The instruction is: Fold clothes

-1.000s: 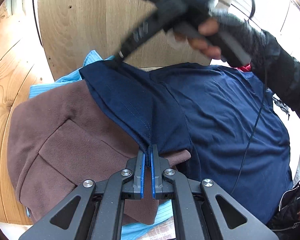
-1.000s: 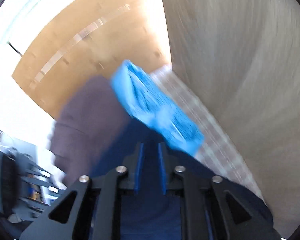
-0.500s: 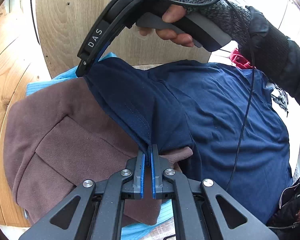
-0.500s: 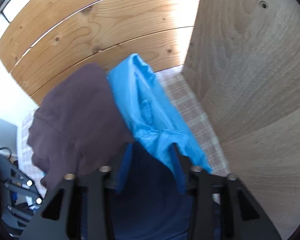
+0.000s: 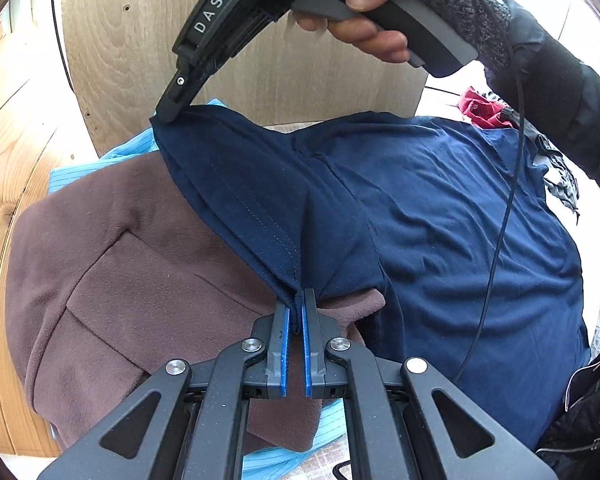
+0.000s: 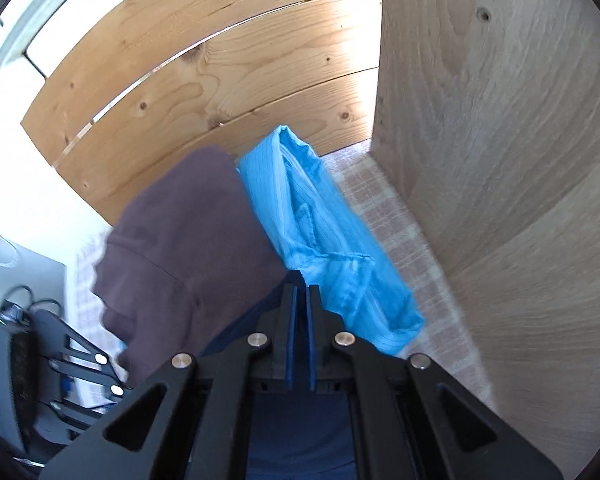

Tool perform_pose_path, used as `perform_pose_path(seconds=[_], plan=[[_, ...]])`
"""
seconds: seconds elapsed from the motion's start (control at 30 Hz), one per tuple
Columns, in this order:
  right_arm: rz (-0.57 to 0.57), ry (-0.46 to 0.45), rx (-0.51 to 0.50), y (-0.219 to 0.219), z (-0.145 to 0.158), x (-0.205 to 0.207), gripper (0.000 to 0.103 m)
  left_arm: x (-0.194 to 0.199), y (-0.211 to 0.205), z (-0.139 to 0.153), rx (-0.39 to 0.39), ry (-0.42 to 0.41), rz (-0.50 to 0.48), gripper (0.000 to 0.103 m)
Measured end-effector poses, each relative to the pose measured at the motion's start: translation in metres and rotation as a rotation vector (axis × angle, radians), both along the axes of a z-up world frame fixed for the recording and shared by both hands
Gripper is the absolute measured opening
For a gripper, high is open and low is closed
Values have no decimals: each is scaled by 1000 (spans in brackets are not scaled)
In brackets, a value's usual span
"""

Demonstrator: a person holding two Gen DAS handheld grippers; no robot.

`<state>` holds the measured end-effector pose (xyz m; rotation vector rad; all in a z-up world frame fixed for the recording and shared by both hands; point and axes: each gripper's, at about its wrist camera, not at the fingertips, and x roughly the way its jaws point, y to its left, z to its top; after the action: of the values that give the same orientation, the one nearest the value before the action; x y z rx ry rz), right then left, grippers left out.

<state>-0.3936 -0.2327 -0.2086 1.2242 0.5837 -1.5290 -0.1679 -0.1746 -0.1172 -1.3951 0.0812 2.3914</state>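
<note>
A navy shirt (image 5: 440,208) lies spread over a brown garment (image 5: 120,264) and a light blue striped shirt (image 5: 92,164). My left gripper (image 5: 296,308) is shut on one corner of the navy shirt's stitched edge. My right gripper (image 5: 166,114), held by a gloved hand (image 5: 364,28), pinches the far corner of that same edge, which runs taut between the two. In the right wrist view my right gripper (image 6: 300,286) is shut, with a tip of the navy shirt (image 6: 300,432) between its blue pads. The brown garment (image 6: 188,248) and the blue striped shirt (image 6: 324,240) lie just beyond.
An upright pale wood panel (image 5: 260,60) stands close behind the clothes, and a plank wall (image 6: 200,80) closes the left side. A checked tablecloth (image 6: 400,232) shows beside the blue shirt. A red cloth (image 5: 480,106) lies at the back right. A thin black cable (image 5: 496,248) hangs over the navy shirt.
My right gripper came down to the navy shirt's far corner and its jaws closed on the fabric. My left gripper kept still, shut on its corner.
</note>
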Motion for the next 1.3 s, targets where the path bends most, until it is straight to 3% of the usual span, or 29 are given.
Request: perform_pose_path(seconds=[0.37, 0.6, 0.7, 0.87, 0.9, 1.0, 1.03, 1.17, 1.3], plan=[[-86, 59, -87, 44, 32, -1, 3, 8, 16, 24, 3, 56, -30, 4], [-238, 113, -116, 134, 39, 1, 3, 11, 82, 31, -13, 66, -200, 4], [-327, 79, -114, 180, 22, -2, 3, 12, 118, 19, -25, 43, -291, 4], [-426, 55, -5, 222, -37, -2, 5, 11, 171, -34, -35, -89, -413, 5], [-429, 16, -17, 226, -44, -2, 5, 11, 177, -43, -48, -107, -422, 6], [-412, -97, -80, 226, -61, -2, 14, 10, 180, -61, -66, -144, -410, 7], [-403, -121, -96, 225, -66, 0, 22, 9, 177, -62, -65, -149, -397, 7], [-325, -127, -78, 212, -83, 18, 26, 2, 165, -62, -66, -155, -357, 7], [-260, -70, -40, 194, -94, 33, 29, -2, 158, -63, -73, -153, -343, 7]])
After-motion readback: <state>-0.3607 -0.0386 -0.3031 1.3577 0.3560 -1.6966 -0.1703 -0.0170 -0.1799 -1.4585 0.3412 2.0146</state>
